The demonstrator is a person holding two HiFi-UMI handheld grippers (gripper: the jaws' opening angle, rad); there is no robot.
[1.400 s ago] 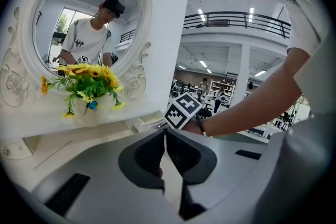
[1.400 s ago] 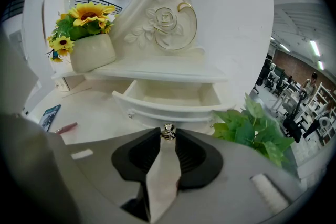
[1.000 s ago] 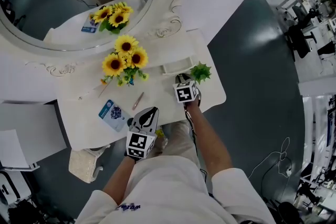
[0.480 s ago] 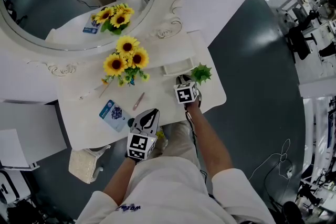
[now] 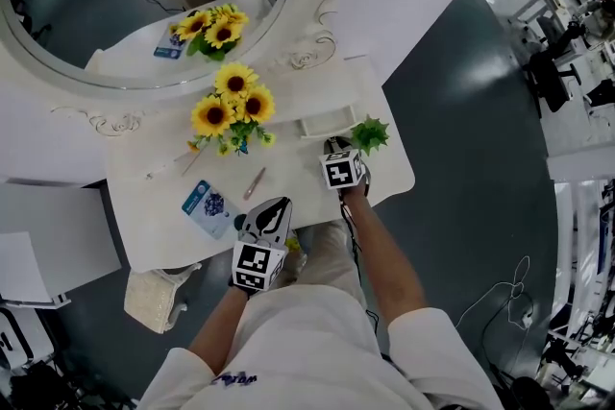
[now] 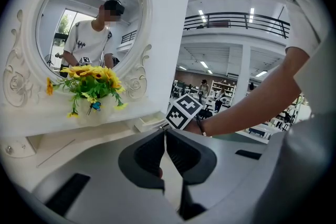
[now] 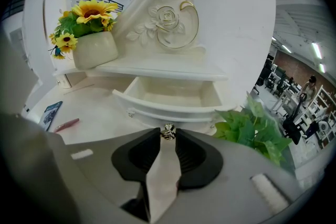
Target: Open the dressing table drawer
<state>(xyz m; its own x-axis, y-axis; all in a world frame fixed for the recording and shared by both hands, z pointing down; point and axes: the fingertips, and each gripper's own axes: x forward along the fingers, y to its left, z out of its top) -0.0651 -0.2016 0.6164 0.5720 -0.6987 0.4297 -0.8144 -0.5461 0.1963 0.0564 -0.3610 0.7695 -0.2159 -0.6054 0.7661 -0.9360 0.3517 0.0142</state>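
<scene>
Drawer (image 7: 169, 95) open on white tabletop (image 5: 159, 224); right tool (image 7: 168, 140) grips its knob (image 7: 168, 131), left tool (image 6: 164, 138) clenched, seemingly empty.

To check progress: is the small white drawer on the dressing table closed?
No, the small white drawer stands pulled out, showing its empty inside.

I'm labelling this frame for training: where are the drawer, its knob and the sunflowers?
Drawer (image 7: 157, 108), right gripper view, on its front panel.
Knob (image 7: 168, 131), right gripper view, on the metal head.
Sunflowers (image 5: 233, 104), head view, on petals at the bunch's middle.
</scene>
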